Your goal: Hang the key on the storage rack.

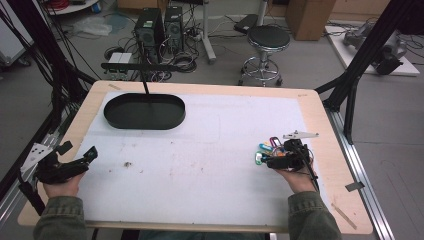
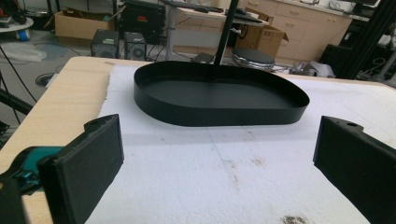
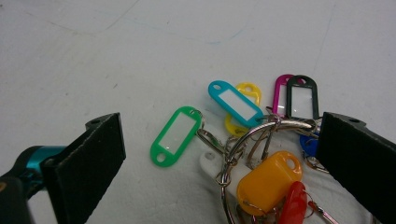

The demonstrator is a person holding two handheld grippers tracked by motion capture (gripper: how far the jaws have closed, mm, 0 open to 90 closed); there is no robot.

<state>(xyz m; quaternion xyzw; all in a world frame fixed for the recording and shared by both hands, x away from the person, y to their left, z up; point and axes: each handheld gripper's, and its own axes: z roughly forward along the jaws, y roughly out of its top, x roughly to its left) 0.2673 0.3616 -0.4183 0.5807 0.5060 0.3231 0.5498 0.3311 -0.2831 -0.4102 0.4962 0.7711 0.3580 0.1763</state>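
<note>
The high view looks down over my desk [image 1: 320, 125]. My left tool's camera faces the black tray [image 2: 219, 100], seen in both; my right tool's sits close above the key tags [image 3: 243, 140].

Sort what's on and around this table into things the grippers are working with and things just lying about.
In the job:
- bunch of coloured plastic key tags on a metal ring
- right gripper, open around the bunch
- left gripper, open

Lying about:
- black oval metal tray
- black round stool
- two black computer towers
</note>
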